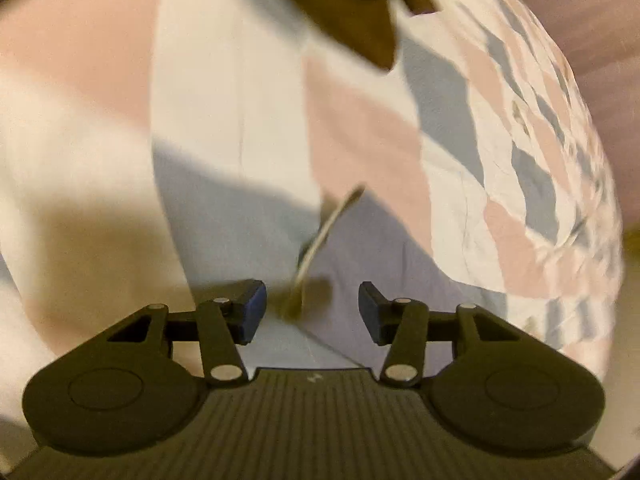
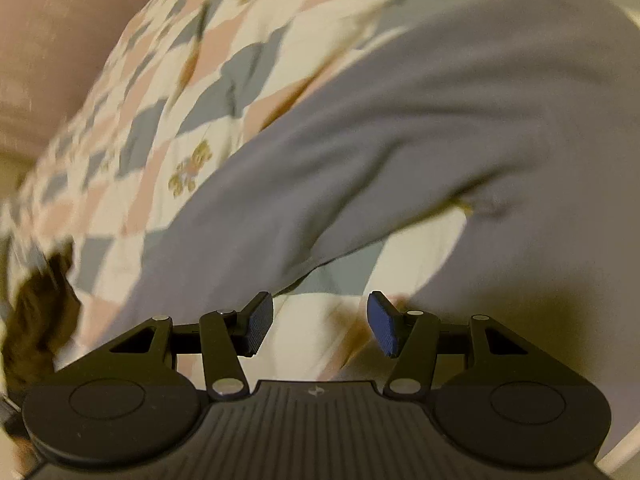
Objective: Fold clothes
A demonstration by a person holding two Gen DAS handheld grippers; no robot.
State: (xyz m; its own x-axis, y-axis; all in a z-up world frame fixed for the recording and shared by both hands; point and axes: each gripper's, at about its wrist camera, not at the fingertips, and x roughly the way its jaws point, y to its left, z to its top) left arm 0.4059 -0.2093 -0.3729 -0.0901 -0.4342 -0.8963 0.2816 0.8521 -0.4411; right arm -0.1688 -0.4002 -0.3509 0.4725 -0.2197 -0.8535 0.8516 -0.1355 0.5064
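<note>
A grey-lavender garment (image 2: 400, 120) lies spread across a patchwork bedspread (image 2: 180, 80) of pink, grey-blue and cream patches. In the right wrist view my right gripper (image 2: 320, 324) hovers open over the garment's near edge, with only bedspread between its blue pads (image 2: 260, 320). In the left wrist view the same garment (image 1: 380, 260) fills the lower middle. A thin pale edge of the garment (image 1: 332, 220) runs down toward the gap of my left gripper (image 1: 312, 312). That gripper stands open, its pads (image 1: 254, 308) pressing on nothing. The picture is blurred.
A dark brown blurred shape (image 1: 348, 8) sits at the top of the left wrist view and a similar one (image 2: 36, 312) shows at the left edge of the right wrist view; I cannot tell what it is. A pinkish padded surface (image 2: 40, 40) borders the bed.
</note>
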